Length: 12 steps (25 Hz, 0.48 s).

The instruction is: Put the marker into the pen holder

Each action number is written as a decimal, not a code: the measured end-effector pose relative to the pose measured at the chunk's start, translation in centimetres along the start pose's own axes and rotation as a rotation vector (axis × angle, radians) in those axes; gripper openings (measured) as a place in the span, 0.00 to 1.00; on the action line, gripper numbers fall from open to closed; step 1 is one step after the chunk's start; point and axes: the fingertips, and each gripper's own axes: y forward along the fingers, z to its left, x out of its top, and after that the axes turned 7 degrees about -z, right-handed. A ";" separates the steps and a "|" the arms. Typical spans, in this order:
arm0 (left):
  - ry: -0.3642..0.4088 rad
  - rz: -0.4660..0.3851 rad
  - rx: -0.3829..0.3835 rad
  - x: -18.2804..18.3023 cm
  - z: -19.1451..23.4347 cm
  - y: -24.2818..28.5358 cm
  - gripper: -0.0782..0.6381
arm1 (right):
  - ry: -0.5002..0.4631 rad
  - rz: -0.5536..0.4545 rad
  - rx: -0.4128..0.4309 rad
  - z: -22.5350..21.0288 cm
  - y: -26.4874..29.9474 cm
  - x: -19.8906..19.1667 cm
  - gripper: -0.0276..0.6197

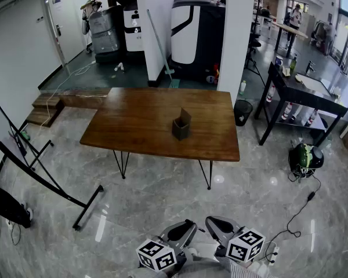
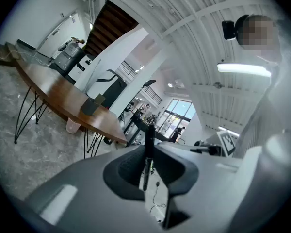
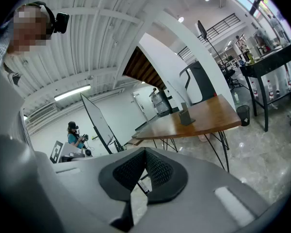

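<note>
Black marker (image 2: 149,131): was clamped between left gripper (image 2: 148,152) fingers
Right gripper (image 3: 145,151): fingers were closed — pad against pad
Pen holder (image 1: 181,126): stood on wooden worktop (image 1: 133,123) — far off

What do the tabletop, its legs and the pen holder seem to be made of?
The tabletop looks like wood: brown, streaky grain, soft sheen. The legs are thin dark bent rods, likely metal. The pen holder is a dark, matte, flat-sided box; card, plastic or wood, I cannot tell.
</note>
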 end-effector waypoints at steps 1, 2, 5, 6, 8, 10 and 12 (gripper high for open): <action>-0.005 0.005 -0.001 -0.3 0.1 0.3 0.18 | 0.002 0.002 0.003 -0.1 0.0 -0.1 0.04; -0.011 0.010 -0.003 -0.6 0.2 0.6 0.18 | 0.004 0.004 0.004 -0.3 0.1 -0.3 0.04; -0.019 0.018 -0.008 -0.8 0.7 1.9 0.18 | 0.009 0.009 -0.005 -1.6 0.2 -0.4 0.04; -0.018 0.024 -0.012 -0.9 0.9 2.4 0.18 | 0.016 0.006 -0.013 -2.2 0.2 -0.2 0.04; -0.010 0.041 -0.025 -1.0 1.0 3.2 0.18 | 0.025 -0.004 -0.027 -3.2 0.5 0.2 0.04; 0.000 0.049 -0.036 -0.8 1.5 4.0 0.18 | 0.028 -0.023 -0.030 -4.0 1.2 1.0 0.04; 0.004 0.044 -0.036 0.0 2.8 5.3 0.18 | 0.032 -0.038 -0.016 -4.7 2.5 1.9 0.04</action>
